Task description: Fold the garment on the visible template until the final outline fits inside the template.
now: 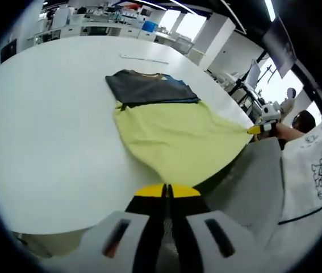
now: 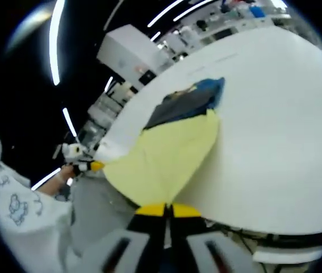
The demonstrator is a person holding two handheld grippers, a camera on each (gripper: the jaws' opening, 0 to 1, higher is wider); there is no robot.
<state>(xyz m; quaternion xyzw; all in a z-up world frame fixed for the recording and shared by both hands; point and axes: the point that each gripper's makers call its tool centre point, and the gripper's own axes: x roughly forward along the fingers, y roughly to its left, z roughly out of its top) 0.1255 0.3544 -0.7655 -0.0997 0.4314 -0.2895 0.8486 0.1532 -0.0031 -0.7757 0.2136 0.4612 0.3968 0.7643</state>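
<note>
The white counter (image 1: 47, 142) carries the garment (image 1: 172, 136), whose yellow part spreads just ahead of the fingers while its dark part with a blue edge (image 1: 149, 86) lies at the far end. In the left gripper view the left gripper (image 1: 167, 191) has its yellow-tipped fingers (image 1: 149, 190) pressed together on the near hem of the garment at the counter edge, and the other gripper pinches a corner off to the right. In the right gripper view the right gripper (image 2: 168, 210) is closed the same way on the garment's near edge
</note>
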